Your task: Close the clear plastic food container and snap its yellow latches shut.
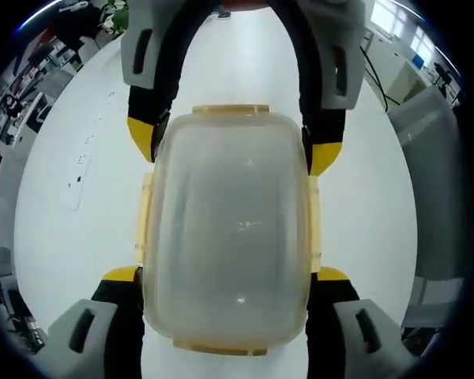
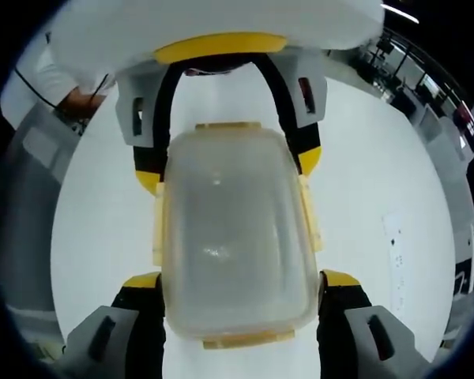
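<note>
Both grippers' fingers (image 1: 120, 278) against clear container (image 1: 229, 229) edges, mid-table (image 1: 55, 229).

White round table (image 1: 55, 237) carries everything; surface plain, glossy. Clear plastic container (image 1: 229, 229) w/ yellow latches (image 1: 146, 217) sits directly on it, near centre, lid on top; latches along long sides and at both ends. Same container (image 2: 233, 237) in right gripper view, on same white top (image 2: 379, 197). Flat white sheet w/ small dark marks (image 1: 80, 170) lies on table well apart from container, toward the edge; also visible in right gripper view (image 2: 396, 260). Marks too small to read.
</note>
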The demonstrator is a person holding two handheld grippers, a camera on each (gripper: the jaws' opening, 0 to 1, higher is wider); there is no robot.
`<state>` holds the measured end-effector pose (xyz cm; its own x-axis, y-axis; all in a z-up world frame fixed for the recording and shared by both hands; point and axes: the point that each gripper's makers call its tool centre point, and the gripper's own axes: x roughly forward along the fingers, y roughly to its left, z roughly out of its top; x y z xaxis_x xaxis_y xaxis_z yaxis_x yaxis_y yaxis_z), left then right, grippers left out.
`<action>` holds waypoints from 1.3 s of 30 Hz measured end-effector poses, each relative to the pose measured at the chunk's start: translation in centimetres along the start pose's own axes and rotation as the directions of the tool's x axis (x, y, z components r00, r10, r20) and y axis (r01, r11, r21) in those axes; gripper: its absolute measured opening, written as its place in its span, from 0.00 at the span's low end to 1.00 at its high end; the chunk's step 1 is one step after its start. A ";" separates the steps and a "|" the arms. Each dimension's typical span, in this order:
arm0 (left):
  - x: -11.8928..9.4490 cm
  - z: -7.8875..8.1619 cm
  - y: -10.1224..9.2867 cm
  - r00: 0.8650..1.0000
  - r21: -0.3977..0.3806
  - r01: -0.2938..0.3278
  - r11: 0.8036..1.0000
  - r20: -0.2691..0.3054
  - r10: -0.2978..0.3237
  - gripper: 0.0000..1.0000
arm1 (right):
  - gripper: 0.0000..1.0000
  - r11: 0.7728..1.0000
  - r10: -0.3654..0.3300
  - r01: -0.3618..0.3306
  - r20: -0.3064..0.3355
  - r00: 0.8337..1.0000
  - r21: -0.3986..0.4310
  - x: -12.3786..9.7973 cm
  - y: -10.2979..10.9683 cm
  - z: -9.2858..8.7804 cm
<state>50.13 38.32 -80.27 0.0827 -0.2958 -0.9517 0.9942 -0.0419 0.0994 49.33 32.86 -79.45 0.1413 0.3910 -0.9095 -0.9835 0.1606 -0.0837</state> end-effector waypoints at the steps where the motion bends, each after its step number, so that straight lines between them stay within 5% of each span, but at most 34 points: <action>1: 0.0 0.0 0.0 1.000 0.001 0.000 1.000 0.002 0.000 0.85 | 0.80 1.000 0.000 0.000 0.002 1.000 0.000 0.0 0.0 0.0; 7: -0.3 0.3 0.2 0.999 0.036 -0.022 0.999 0.030 0.021 0.86 | 0.80 1.000 -0.020 0.020 0.020 1.000 -0.002 -0.2 -0.2 0.1; 14: -1.0 2.0 0.1 0.986 -0.044 -0.029 0.999 0.161 0.036 0.92 | 0.84 0.999 -0.028 0.024 0.112 0.993 0.037 -0.9 -0.3 0.8; 19: -1.5 1.8 0.4 0.976 -0.096 -0.062 0.993 0.203 0.080 0.92 | 0.83 0.995 -0.061 0.046 0.179 0.982 0.084 -1.3 -0.1 1.0; 25: -2.3 1.9 0.7 0.941 -0.231 -0.068 0.971 0.307 0.139 0.91 | 0.83 0.988 -0.117 0.088 0.234 0.965 0.130 -1.9 0.5 1.1; 29: -2.5 1.7 0.8 0.931 -0.251 -0.100 0.963 0.319 0.180 0.91 | 0.83 0.976 -0.165 0.117 0.271 0.948 0.186 -2.2 0.3 1.2; 32: -2.9 2.1 0.9 0.907 -0.295 -0.112 0.949 0.359 0.219 0.91 | 0.83 0.966 -0.206 0.143 0.308 0.929 0.215 -2.8 0.2 1.7; 39: -3.4 1.7 0.8 0.876 -0.388 -0.117 0.914 0.394 0.279 0.91 | 0.83 0.948 -0.252 0.159 0.347 0.903 0.274 -3.4 0.0 2.0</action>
<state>50.57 37.68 -76.47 0.3221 -0.6467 -0.6914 0.9263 0.3660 0.0892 49.09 33.29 -75.53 0.4150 0.6274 -0.6589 -0.8791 0.4630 -0.1128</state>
